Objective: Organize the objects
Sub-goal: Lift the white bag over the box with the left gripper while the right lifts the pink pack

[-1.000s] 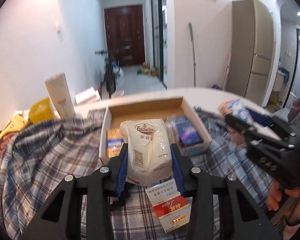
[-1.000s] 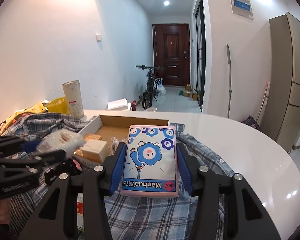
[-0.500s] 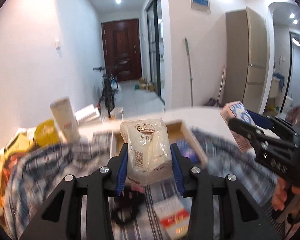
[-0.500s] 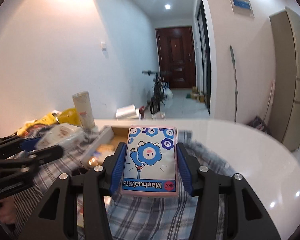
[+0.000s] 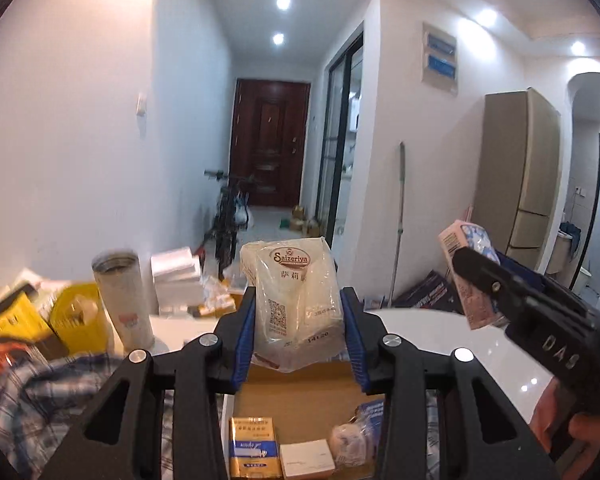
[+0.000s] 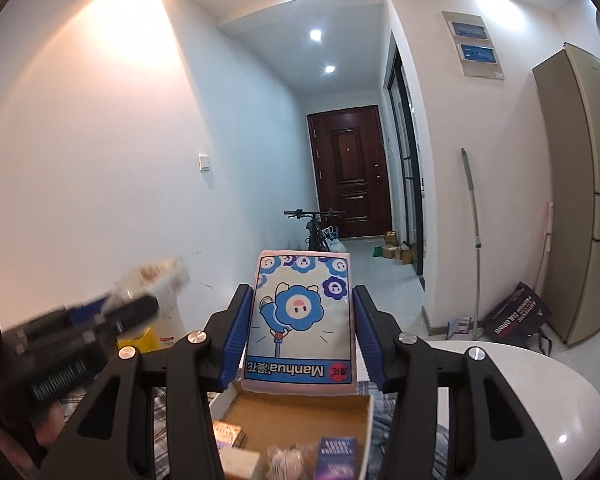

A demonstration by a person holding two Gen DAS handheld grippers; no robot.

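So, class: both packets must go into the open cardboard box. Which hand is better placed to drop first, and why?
Probably the left: its clear Saizeriya napkin packet hangs over bare floor of the cardboard box; the right's blue-flowered Manhua tissue pack sits only at the far rim.

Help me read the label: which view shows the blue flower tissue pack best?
The right wrist view. There the tissue pack faces the camera, held between the right claw pads, its flower print and "Manhua" label upside down. The left wrist view shows only its pink edge, side-on, partly hidden by that claw.
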